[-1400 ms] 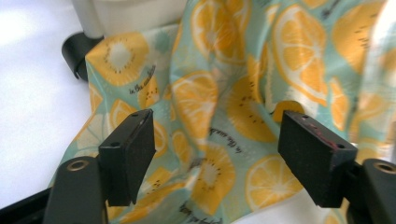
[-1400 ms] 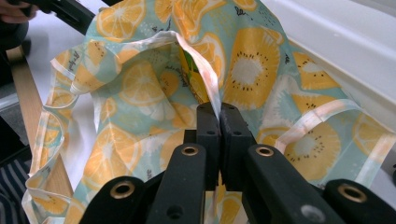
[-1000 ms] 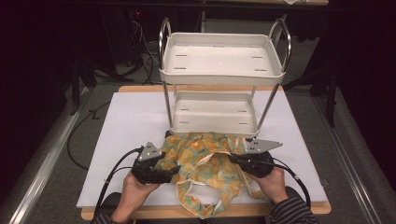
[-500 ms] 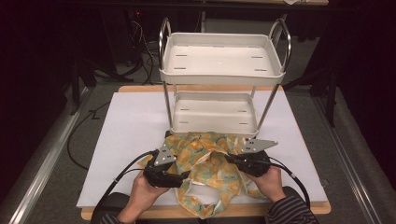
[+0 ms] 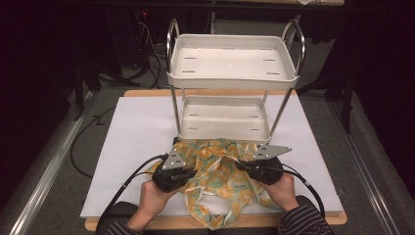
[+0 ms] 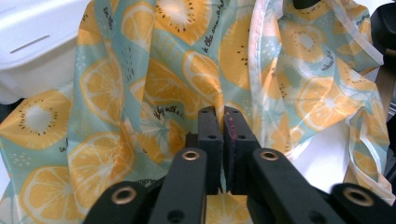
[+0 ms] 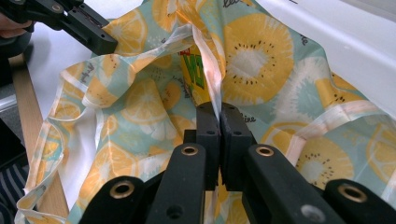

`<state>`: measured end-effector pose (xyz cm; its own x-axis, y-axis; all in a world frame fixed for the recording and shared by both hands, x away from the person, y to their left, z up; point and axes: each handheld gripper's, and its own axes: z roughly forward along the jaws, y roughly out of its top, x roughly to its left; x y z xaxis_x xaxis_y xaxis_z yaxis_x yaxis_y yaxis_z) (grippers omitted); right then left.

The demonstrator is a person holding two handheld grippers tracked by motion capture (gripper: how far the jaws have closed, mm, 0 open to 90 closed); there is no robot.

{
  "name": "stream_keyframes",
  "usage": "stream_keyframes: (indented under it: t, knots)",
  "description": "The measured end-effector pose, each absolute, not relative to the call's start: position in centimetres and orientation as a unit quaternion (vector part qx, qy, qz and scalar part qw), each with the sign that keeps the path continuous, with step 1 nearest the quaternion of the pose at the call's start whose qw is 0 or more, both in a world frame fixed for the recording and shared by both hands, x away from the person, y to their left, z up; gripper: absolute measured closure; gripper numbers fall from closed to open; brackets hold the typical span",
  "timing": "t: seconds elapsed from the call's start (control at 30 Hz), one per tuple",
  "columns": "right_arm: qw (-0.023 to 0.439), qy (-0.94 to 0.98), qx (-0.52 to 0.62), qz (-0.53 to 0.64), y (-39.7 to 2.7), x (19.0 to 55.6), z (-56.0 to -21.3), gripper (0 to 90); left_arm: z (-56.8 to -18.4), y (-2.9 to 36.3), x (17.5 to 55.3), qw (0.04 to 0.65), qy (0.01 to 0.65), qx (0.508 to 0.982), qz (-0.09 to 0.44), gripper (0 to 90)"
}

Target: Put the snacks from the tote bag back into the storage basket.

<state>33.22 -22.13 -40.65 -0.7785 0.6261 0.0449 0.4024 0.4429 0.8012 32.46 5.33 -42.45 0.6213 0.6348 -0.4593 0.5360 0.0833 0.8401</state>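
Just beyond the jaws: white two-tier rack with chrome handles, standing on a white mat. Under that, wooden table edge. Off to the left, loose black cables.

Thin citrus-print bag, orange and yellow slices on pale teal with pale translucent trim, lies crumpled on the white tabletop sheet just in front of the two-tier rack's lower tray, far edge against it, near edge draped over the table's front edge, folds bunched upward.
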Motion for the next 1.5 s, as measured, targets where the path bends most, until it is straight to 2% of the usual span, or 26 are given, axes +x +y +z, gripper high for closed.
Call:
stream_keyframes:
  t: [0.27, 0.67, 0.77, 1.5]
  knots:
    - [0.136, 0.834, 0.308, 0.437, -22.5, 33.2, -40.2, 89.1, -41.9, 5.9, 32.7, 0.606, 0.431, 0.667, 0.047, 89.5]
    - [0.153, 0.821, 0.305, 0.458, -22.9, 33.7, -38.7, 89.1, -39.8, 7.4, 34.6, 0.651, 0.459, 0.603, 0.034, 89.6]
    - [0.152, 0.819, 0.307, 0.459, -22.7, 34.3, -38.3, 89.2, -39.9, 7.5, 35.4, 0.656, 0.468, 0.59, 0.053, 89.0]
    - [0.179, 0.815, 0.336, 0.437, -21.9, 36.2, -39.1, 89.3, -41.6, 7.1, 38.3, 0.638, 0.494, 0.584, 0.088, 89.0]
